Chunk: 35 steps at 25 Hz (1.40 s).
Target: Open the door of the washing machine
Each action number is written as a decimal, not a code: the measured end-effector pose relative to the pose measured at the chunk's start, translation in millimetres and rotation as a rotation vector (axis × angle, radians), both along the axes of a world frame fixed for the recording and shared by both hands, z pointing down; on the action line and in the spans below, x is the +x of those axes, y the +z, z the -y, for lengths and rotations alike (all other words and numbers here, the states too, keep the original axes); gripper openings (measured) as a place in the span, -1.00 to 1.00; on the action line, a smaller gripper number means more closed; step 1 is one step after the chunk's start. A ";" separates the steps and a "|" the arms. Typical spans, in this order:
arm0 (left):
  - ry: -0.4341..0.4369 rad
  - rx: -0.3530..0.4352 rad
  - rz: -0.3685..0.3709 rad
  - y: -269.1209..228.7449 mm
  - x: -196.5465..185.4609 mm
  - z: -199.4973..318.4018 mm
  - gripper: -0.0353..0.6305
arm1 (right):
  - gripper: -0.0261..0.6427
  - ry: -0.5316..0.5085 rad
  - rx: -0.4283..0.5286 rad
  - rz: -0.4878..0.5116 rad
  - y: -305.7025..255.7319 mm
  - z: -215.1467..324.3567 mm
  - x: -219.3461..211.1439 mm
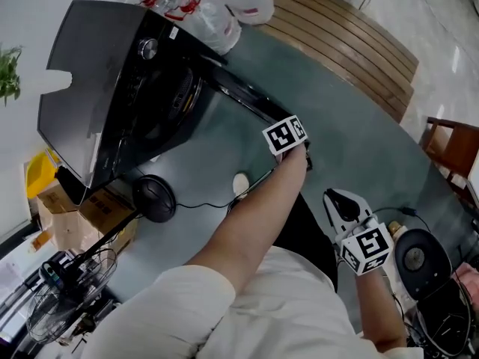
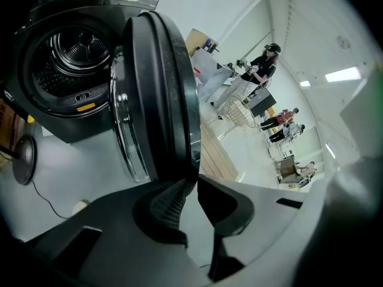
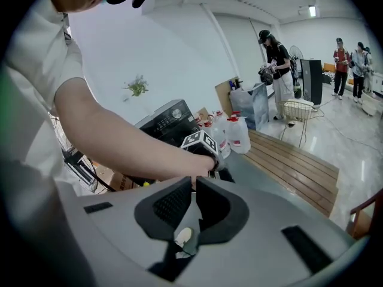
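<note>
No text is legible; marks on the washing machine [image 1: 90, 73] are too small

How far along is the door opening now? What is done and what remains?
Done: the door is swung well off the washing machine, and the drum shows. In hand: the left hand-held gripper is shut on the door's edge. The right hand-held gripper is shut, empty, away from it. Left: perhaps only letting go.
</note>
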<state>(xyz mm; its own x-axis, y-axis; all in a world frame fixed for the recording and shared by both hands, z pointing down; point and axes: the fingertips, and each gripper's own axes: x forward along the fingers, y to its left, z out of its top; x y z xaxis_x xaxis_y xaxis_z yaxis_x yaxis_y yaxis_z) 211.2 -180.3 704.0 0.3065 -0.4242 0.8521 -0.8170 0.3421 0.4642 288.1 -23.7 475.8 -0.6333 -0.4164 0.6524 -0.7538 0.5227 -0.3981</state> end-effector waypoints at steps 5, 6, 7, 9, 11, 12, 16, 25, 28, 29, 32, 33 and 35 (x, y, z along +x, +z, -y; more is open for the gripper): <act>-0.031 0.003 -0.018 -1.3 18.5 23.9 -0.69 | -0.82 0.008 0.005 0.003 3.3 11.7 18.0; -0.034 0.006 -0.019 -1.6 21.6 29.0 -0.69 | -0.82 0.009 0.005 0.005 3.9 14.0 21.4; -0.037 0.008 -0.019 -1.7 24.3 34.0 -0.70 | -0.82 0.010 0.005 0.007 4.7 16.0 24.5; -0.042 0.011 -0.019 -1.6 29.2 42.7 -0.70 | -0.82 0.011 0.001 0.009 6.0 18.6 30.4; -0.047 0.014 -0.020 -1.7 34.1 50.0 -0.71 | -0.82 0.013 -0.006 0.007 7.3 20.0 37.0; -0.050 0.018 -0.021 -2.0 36.3 54.0 -0.71 | -0.82 0.014 -0.009 0.006 8.0 20.9 40.4; -0.063 0.034 -0.026 -3.7 43.6 69.5 -0.72 | -0.82 0.019 -0.015 -0.001 11.0 24.9 52.3; -0.053 0.051 -0.025 -5.4 55.0 90.6 -0.75 | -0.81 0.021 -0.018 0.005 13.3 33.1 68.2; -0.065 0.054 -0.042 -5.5 56.4 94.6 -0.75 | -0.80 0.015 -0.019 0.003 15.6 33.7 70.1; -0.058 0.057 -0.040 -5.5 56.8 95.4 -0.75 | -0.80 0.013 -0.019 0.002 16.4 33.7 70.4; -0.041 0.062 -0.035 -5.7 57.8 96.1 -0.76 | -0.80 0.010 -0.020 0.001 16.9 33.7 71.0; -0.037 0.062 -0.036 -5.6 58.0 96.4 -0.75 | -0.80 0.009 -0.021 0.001 16.6 34.0 70.9; -0.029 0.061 -0.038 -5.5 58.1 96.3 -0.75 | -0.80 0.005 -0.019 0.001 16.0 34.6 70.4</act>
<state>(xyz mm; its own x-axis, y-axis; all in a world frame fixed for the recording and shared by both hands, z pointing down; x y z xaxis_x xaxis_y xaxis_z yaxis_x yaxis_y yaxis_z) 269.3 -276.6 698.4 0.3253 -0.4838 0.8125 -0.7884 0.3357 0.5155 358.5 -58.3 491.8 -0.6317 -0.4069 0.6598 -0.7561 0.5113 -0.4086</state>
